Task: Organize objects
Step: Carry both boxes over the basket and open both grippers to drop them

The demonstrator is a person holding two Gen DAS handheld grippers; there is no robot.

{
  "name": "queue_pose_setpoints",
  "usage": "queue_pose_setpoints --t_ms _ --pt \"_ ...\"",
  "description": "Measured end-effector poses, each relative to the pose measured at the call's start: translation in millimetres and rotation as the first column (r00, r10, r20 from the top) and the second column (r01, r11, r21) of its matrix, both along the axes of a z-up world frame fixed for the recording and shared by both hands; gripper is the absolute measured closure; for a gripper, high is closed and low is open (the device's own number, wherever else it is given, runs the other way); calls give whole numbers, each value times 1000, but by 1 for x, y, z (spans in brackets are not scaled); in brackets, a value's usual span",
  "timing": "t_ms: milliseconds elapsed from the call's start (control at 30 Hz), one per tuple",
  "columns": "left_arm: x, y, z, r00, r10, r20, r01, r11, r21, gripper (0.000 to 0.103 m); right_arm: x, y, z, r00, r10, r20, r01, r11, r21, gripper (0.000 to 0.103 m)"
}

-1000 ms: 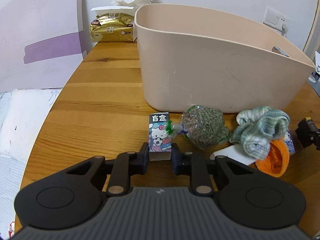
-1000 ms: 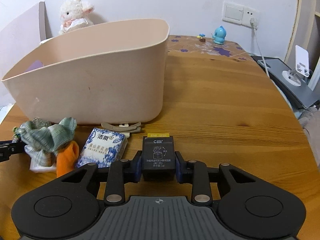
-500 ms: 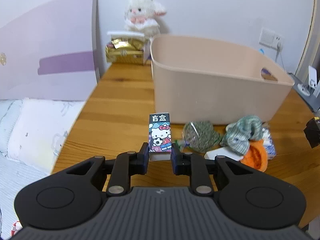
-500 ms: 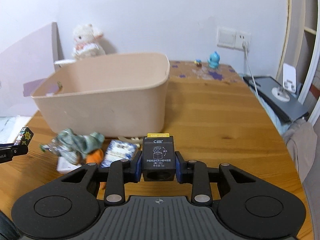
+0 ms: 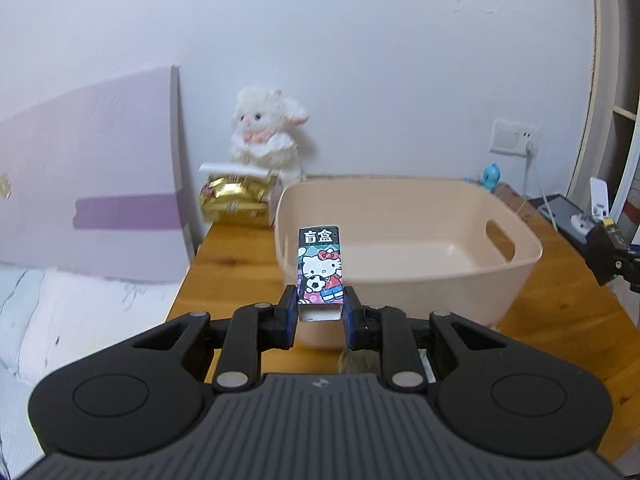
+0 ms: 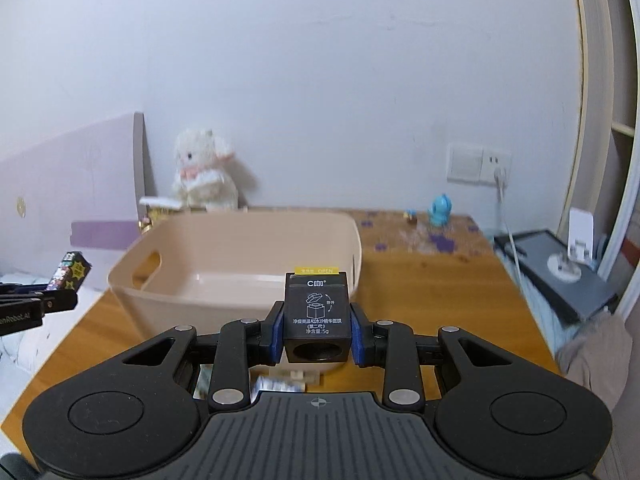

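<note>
Your left tongs (image 5: pixel 320 312) clamp the cartoon box (image 5: pixel 320 270) and your right tongs (image 6: pixel 318 334) clamp the black box (image 6: pixel 316 316), both raised clear of the surface (image 6: pixel 432 292) with the empty bin (image 6: pixel 240 256) at 12 o'clock, ready for dropping in.

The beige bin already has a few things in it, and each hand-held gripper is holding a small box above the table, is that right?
Not quite: the beige bin is empty, as both wrist views show its bare floor. The rest holds: the left hand-held gripper grips the cartoon cat box and the right hand-held gripper grips the black box, both above the table.
</note>
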State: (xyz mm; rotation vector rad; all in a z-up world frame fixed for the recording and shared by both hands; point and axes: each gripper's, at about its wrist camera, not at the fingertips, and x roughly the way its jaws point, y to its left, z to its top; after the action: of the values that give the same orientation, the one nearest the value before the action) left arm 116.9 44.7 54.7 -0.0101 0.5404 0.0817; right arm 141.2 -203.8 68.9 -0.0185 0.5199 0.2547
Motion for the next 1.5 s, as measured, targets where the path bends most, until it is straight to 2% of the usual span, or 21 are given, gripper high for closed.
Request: queue_pose_setpoints --t_ms 133,267,467,600,700,800,933,1000,1033,1067,1100,1133,1167,1200,1300,1367,1500 --pt "24 -8 5 1000 -19 12 19 1000 12 78 18 1 12 999 4 34 -4 1000 5 74" --pt "54 -15 -2 999 -41 -16 41 999 16 78 44 9 12 999 15 33 -15 1000 0 74" --pt "104 -22 -26 995 -51 -89 53 998 23 78 86 26 -8 999 28 -19 -29 999 -18 74" --pt "135 -22 -43 985 -76 -158 71 997 -37 78 115 35 -25 997 26 -72 -29 999 -30 74" --pt "151 -28 -54 978 -81 -191 82 997 -2 78 131 41 -39 993 25 -113 -30 998 -48 74" --pt "163 -27 -66 967 -93 -237 90 996 -23 78 141 47 -52 988 27 -149 -37 997 -68 74" --pt "164 -27 -74 963 -93 -252 91 996 -20 78 146 51 -61 984 28 -174 -42 996 -81 74" --pt "162 -24 -72 964 -96 -248 89 995 -41 77 147 51 -62 984 24 -176 -39 996 -81 63" --pt "161 -22 -71 964 -98 -246 89 995 -50 76 146 49 -61 986 21 -168 -34 996 -76 62" --pt "160 -21 -70 964 -99 -248 89 995 -52 65 144 49 -59 987 20 -159 -32 997 -73 55" --pt "158 -21 -69 964 -96 -247 87 995 -47 46 142 48 -57 988 18 -151 -29 997 -74 50" --pt "156 -21 -66 967 -91 -239 84 996 -39 40 139 48 -54 991 15 -136 -25 997 -74 41" --pt "151 -22 -63 971 -94 -219 90 996 -29 37 136 48 -52 992 15 -123 -24 997 -75 32" --pt "147 -24 -60 974 -92 -207 91 996 -17 32 132 48 -48 994 17 -109 -25 997 -75 29" --pt "133 -24 -49 981 -90 -172 91 996 -3 25 119 47 -36 997 18 -73 -24 997 -76 16" --pt "123 -25 -42 984 -90 -153 92 996 5 23 109 46 -27 999 18 -49 -22 997 -76 0" --pt "103 -26 -29 989 -92 -118 96 995 25 14 93 46 -15 999 24 -33 -27 995 -92 0"
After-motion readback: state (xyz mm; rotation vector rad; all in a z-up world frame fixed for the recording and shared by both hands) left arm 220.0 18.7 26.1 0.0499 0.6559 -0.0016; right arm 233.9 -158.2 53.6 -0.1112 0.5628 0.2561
